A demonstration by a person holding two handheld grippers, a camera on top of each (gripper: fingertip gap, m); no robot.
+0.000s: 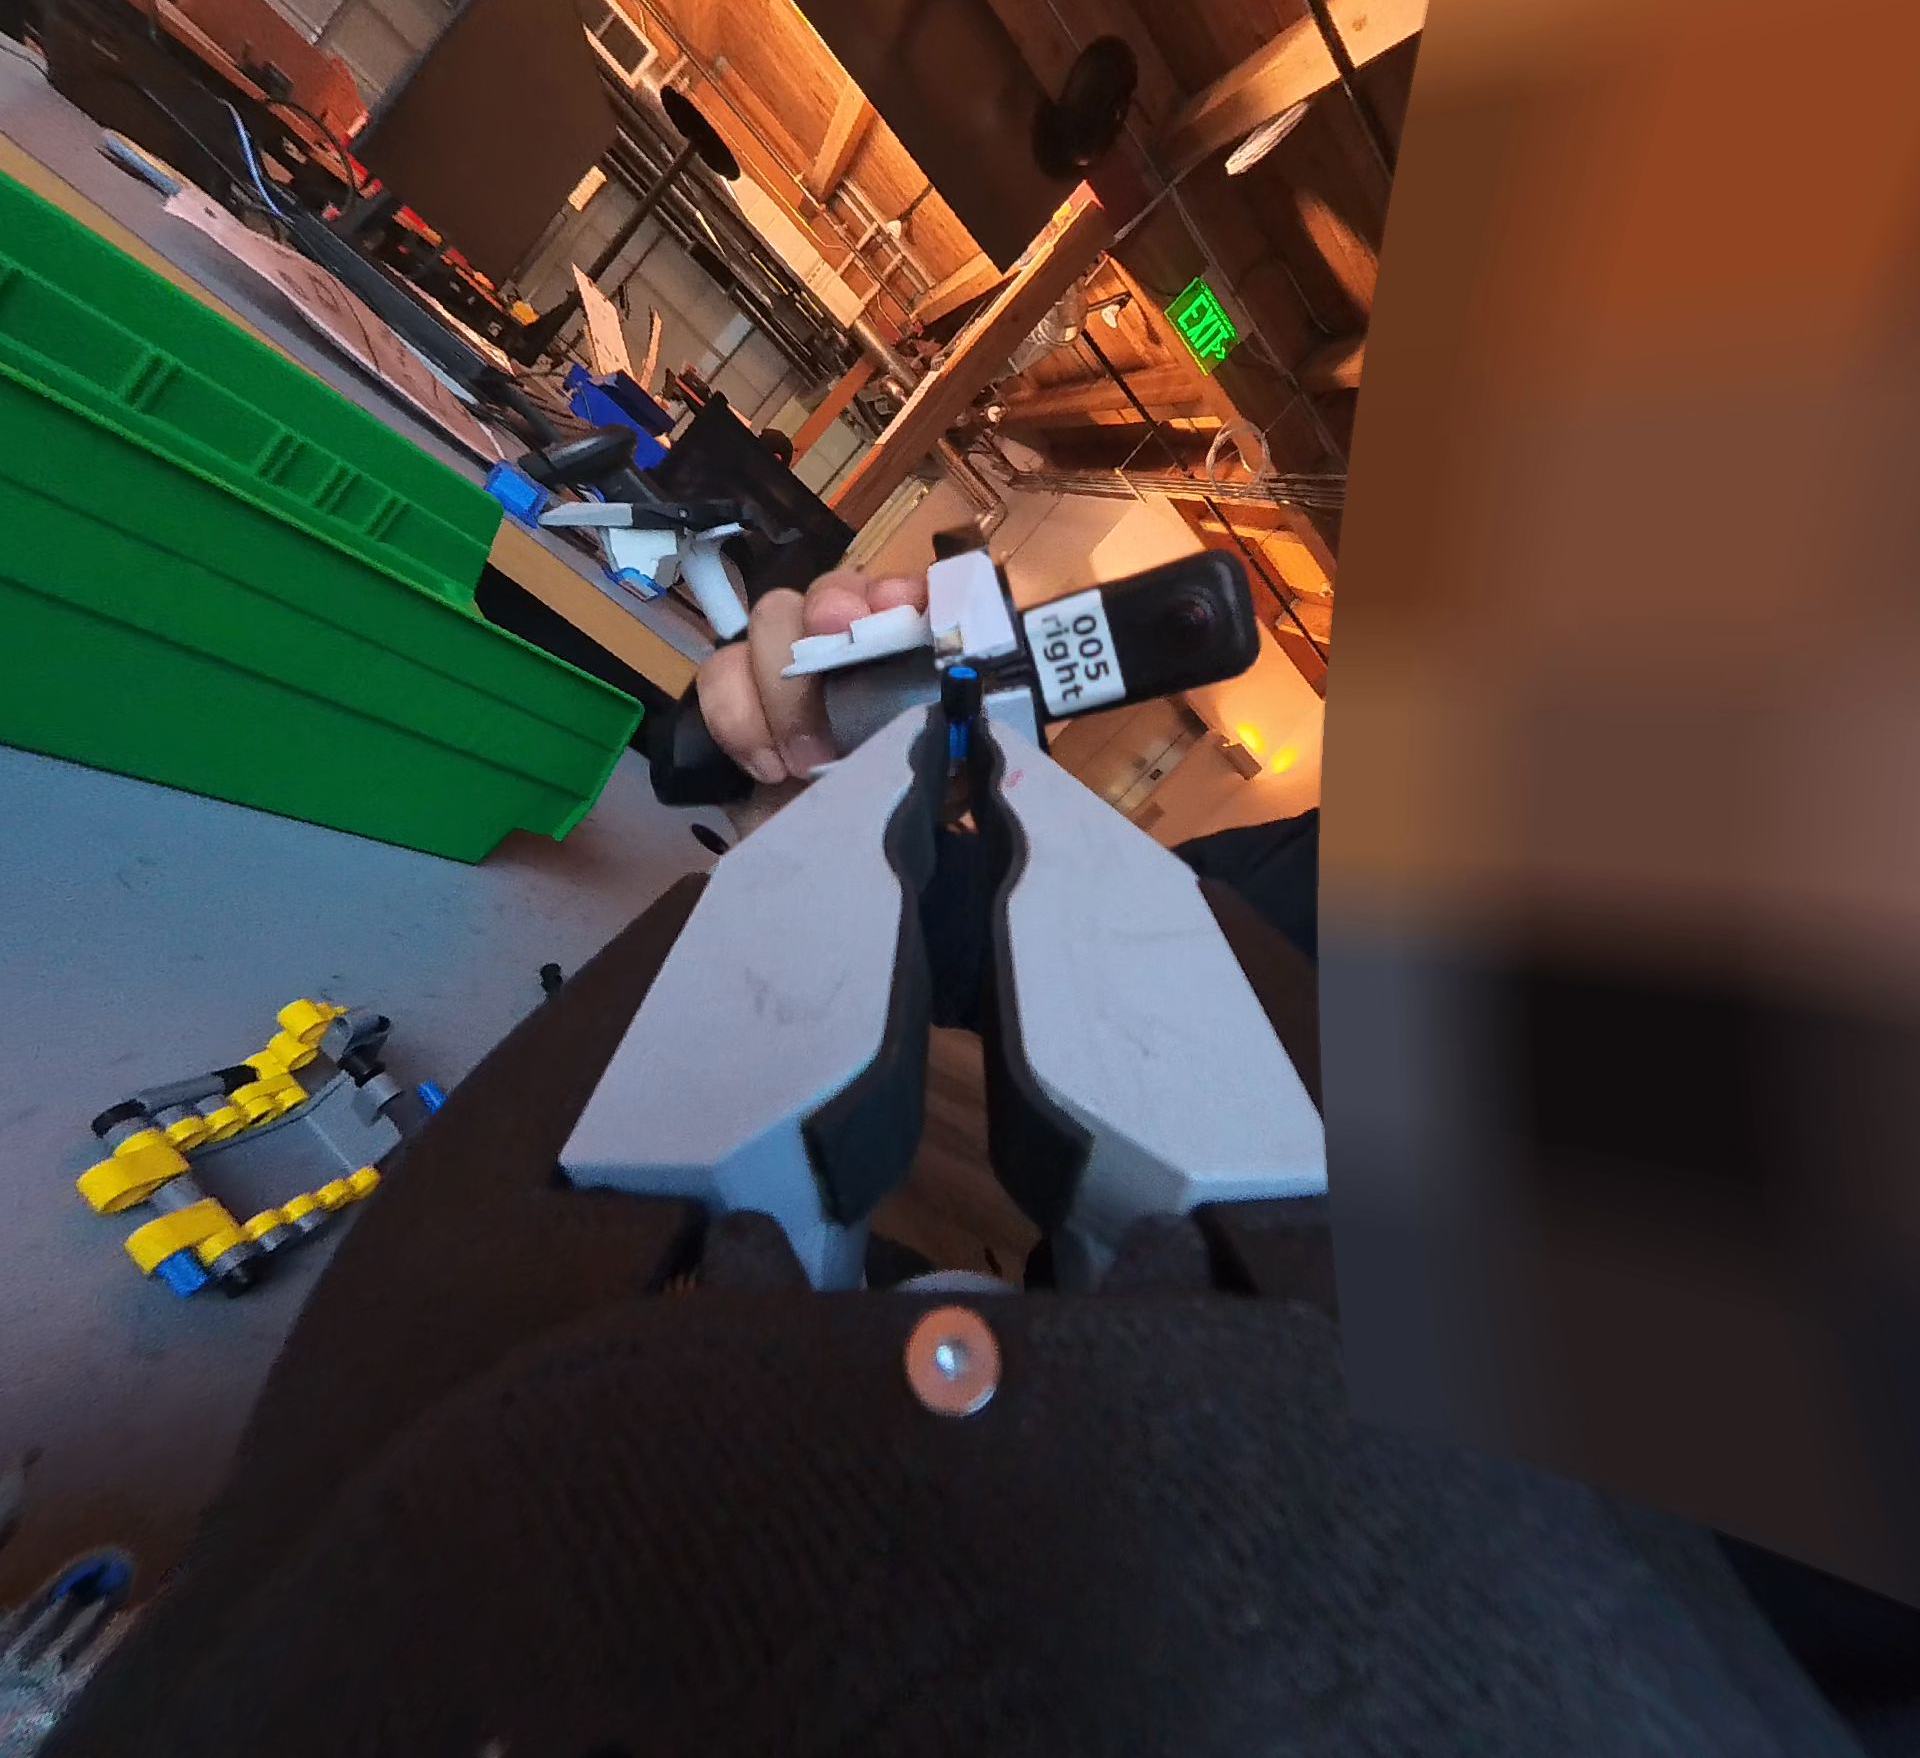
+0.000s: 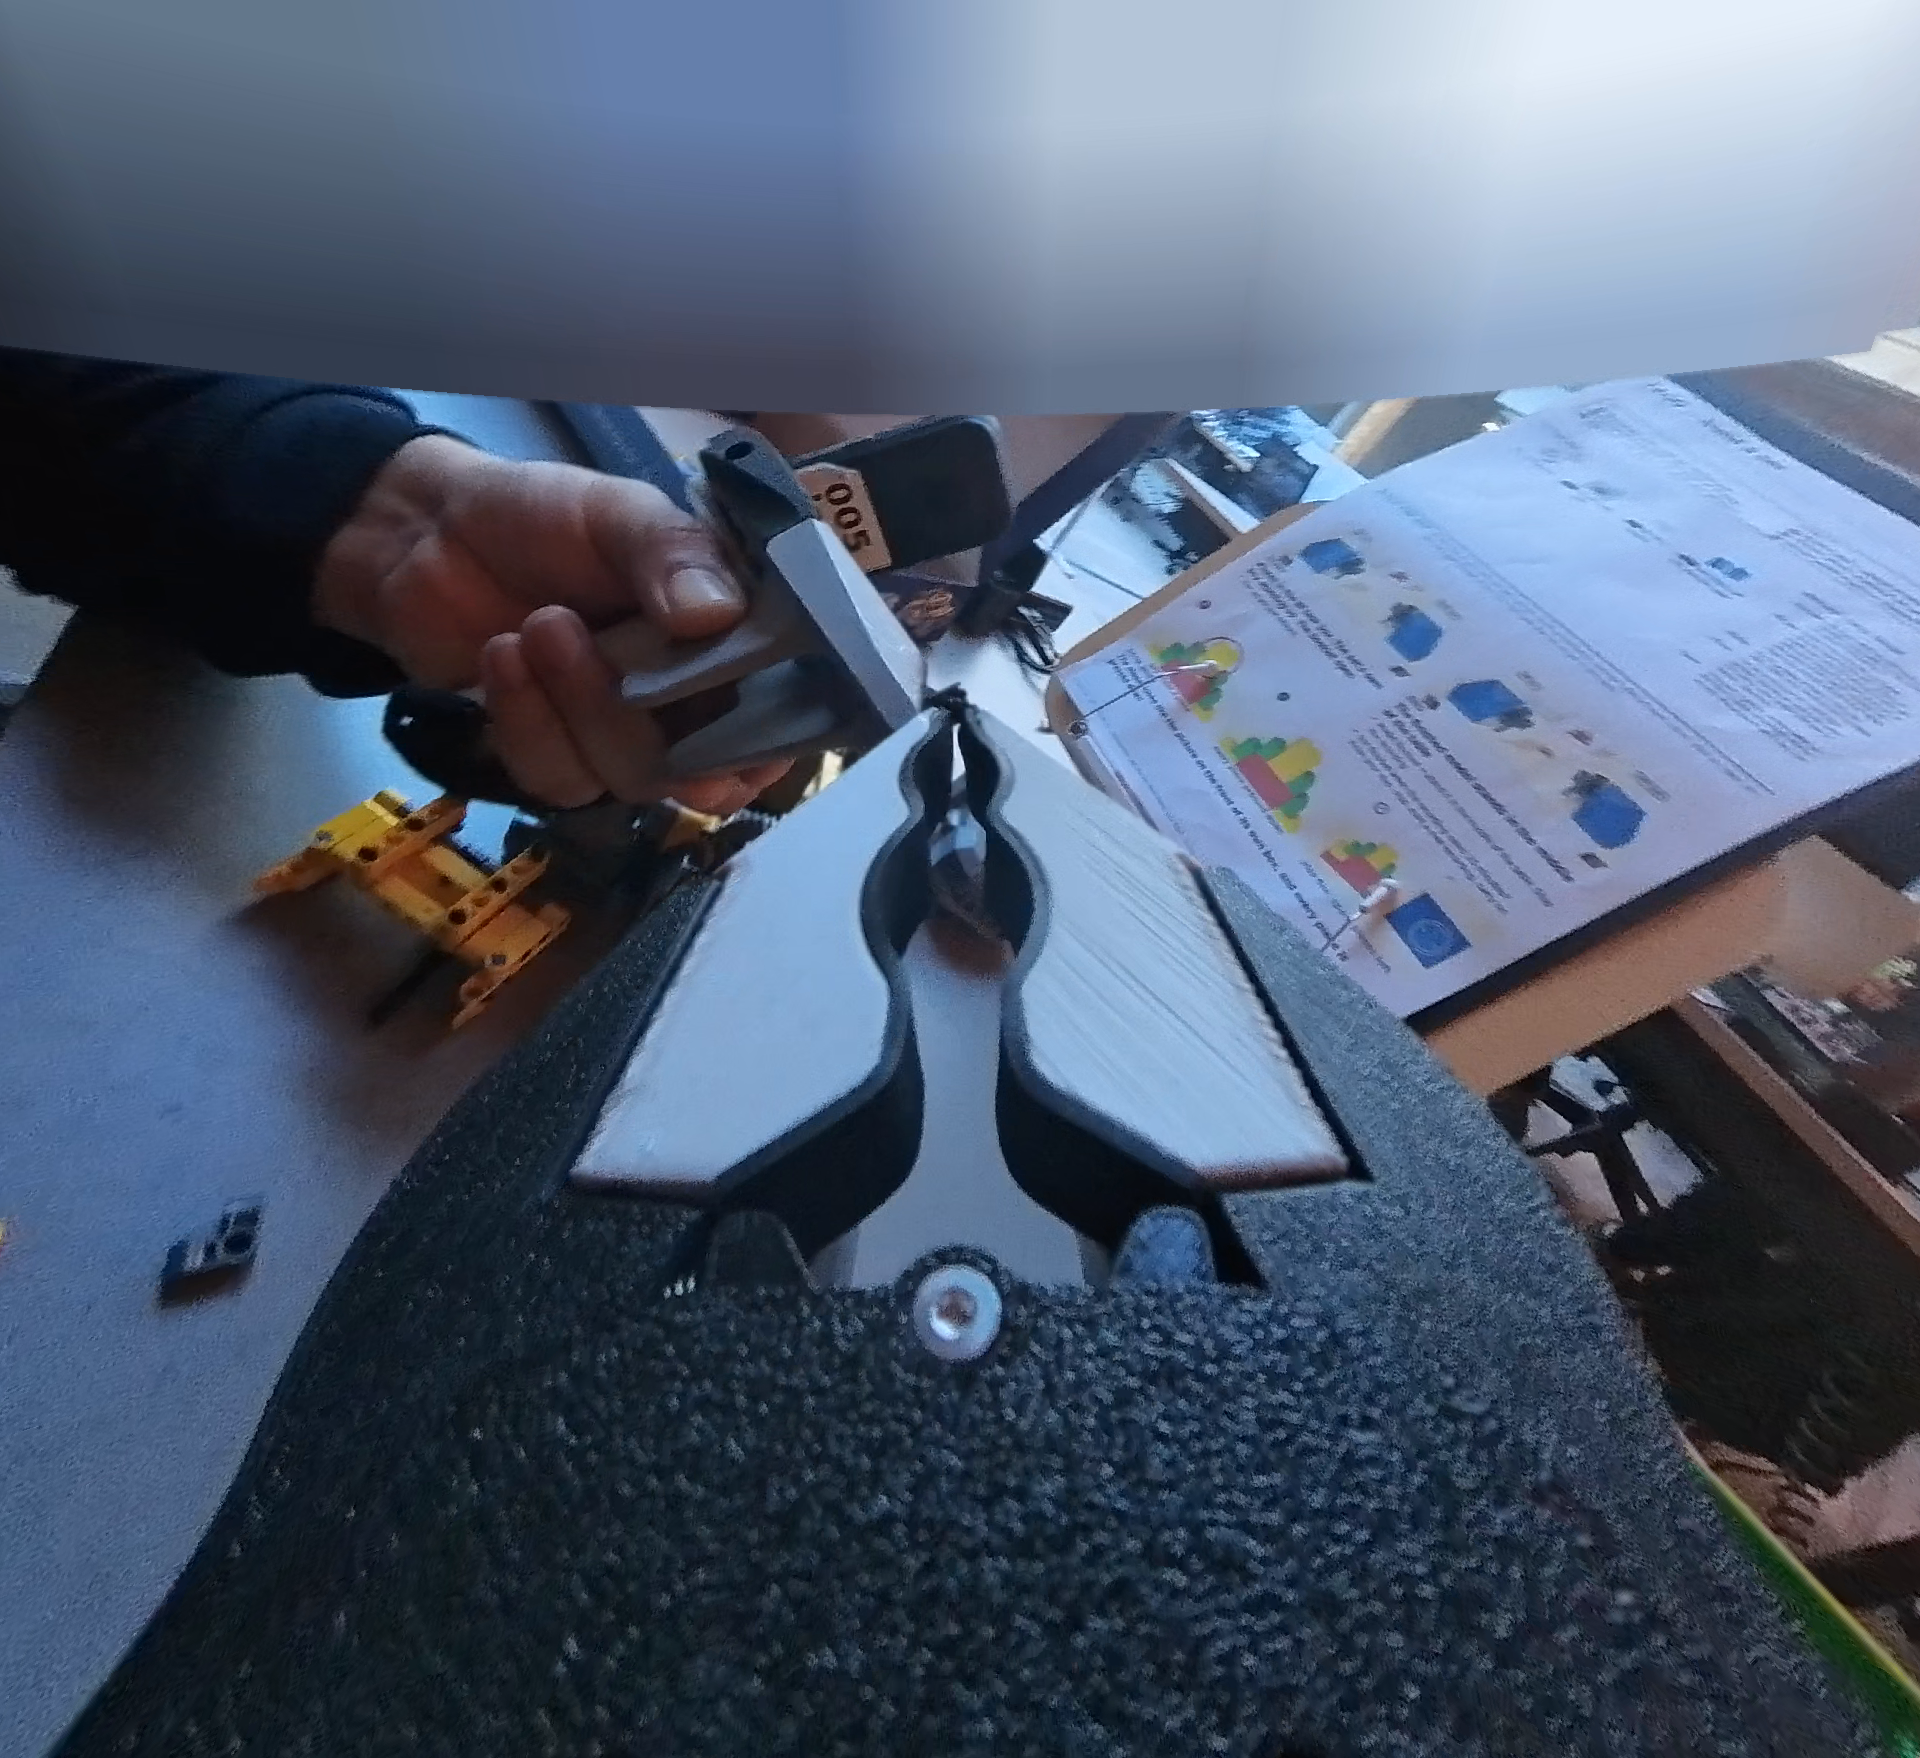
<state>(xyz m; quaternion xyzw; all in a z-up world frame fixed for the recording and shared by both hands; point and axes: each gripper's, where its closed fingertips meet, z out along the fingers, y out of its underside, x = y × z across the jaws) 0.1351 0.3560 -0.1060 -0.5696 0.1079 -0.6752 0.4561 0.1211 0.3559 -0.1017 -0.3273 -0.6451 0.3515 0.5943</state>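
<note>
My left gripper point(image 1: 958, 752) is shut on a small black and blue pin point(image 1: 959, 706) at its fingertips and holds it above the table. My right gripper point(image 2: 951, 729) is shut too, and its tips pinch the same small dark pin point(image 2: 951, 702). The two grippers meet tip to tip in the air. A hand point(image 1: 769, 700) holds the right gripper, and another hand point(image 2: 540, 607) holds the left one. A yellow and grey brick assembly point(image 1: 239, 1147) lies on the grey table below, and it also shows in the right wrist view point(image 2: 416, 877).
Stacked green bins point(image 1: 260, 586) stand on the table to the left. A clipboard with a printed picture sheet point(image 2: 1507, 669) leans at the right. A small blue piece point(image 2: 213, 1243) lies on the table. A spare gripper point(image 1: 665, 545) rests on the far desk. Both grippers' tips are close together, under 4 cm apart.
</note>
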